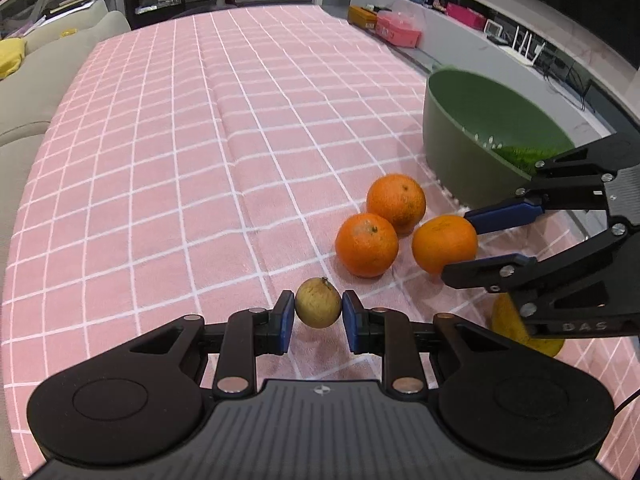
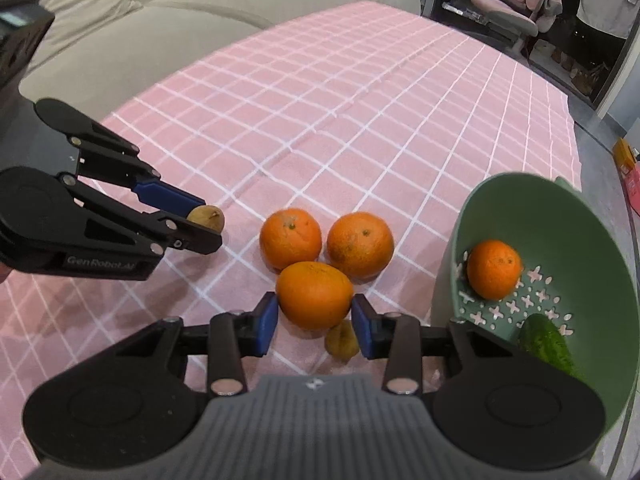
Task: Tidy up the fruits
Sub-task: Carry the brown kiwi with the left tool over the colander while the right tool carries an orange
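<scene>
Blue pads [image 1: 287,322] of the left gripper [image 1: 318,322] press against both sides of a small yellow-brown fruit [image 1: 318,303], which it holds just above the pink checked tablecloth [image 1: 180,160]. From the right wrist view this same gripper [image 2: 200,220] comes in from the left with the small fruit [image 2: 207,218] at its tips.

The right gripper [image 2: 314,330] has its jaws spread about as wide as an orange [image 2: 315,295], which sits between the pads; I cannot tell whether they are gripping it or only flanking it. In the left wrist view the right gripper [image 1: 460,242] reaches in from the right edge, one finger above and one below that orange [image 1: 444,245].

Two more oranges, one [image 2: 291,239] on the left and one [image 2: 360,245] on the right, lie touching just beyond the orange between the pads. Another small yellow-brown fruit [image 2: 341,345] lies on the cloth under the right gripper, beside its right pad.

A green strainer bowl [image 2: 600,248] stands to the right of the oranges. Inside it sit one orange [image 2: 494,269] and a green cucumber [image 2: 546,346]. A grey sofa [image 2: 120,32] runs along the far side of the table.
</scene>
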`<state>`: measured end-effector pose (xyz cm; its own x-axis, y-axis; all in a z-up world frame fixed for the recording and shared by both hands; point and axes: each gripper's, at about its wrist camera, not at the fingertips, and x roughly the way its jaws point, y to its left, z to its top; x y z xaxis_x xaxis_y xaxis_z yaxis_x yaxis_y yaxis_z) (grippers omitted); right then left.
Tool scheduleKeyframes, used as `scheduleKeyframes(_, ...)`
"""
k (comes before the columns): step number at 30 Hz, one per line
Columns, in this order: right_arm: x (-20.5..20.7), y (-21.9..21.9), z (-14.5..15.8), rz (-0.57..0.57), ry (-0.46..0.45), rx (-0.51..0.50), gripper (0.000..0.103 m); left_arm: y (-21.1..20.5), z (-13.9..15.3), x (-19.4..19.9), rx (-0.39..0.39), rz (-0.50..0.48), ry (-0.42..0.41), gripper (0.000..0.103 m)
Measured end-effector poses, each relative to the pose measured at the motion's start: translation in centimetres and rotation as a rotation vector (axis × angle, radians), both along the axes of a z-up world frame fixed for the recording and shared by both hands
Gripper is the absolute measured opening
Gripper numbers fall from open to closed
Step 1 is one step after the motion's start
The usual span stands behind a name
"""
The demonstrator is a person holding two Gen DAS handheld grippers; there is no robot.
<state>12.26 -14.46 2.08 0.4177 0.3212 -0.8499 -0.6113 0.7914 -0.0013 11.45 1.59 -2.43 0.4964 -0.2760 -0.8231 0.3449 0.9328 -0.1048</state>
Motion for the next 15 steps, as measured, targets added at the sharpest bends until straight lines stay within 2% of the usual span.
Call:
scheduleKeyframes(7, -0.3, -1.3, 4.2, 0.012, -0.049, 0.043, 0.037, -1.2, 2.9, 0.5, -0.020, -0.015, -0.059, 0.029)
scheduleKeyframes(15, 0.7, -5.3, 8.9, -0.046, -0.128, 0.063, 0.037, -6.4, 5.8, 1.7, -0.045, -0.093, -0.122, 0.029)
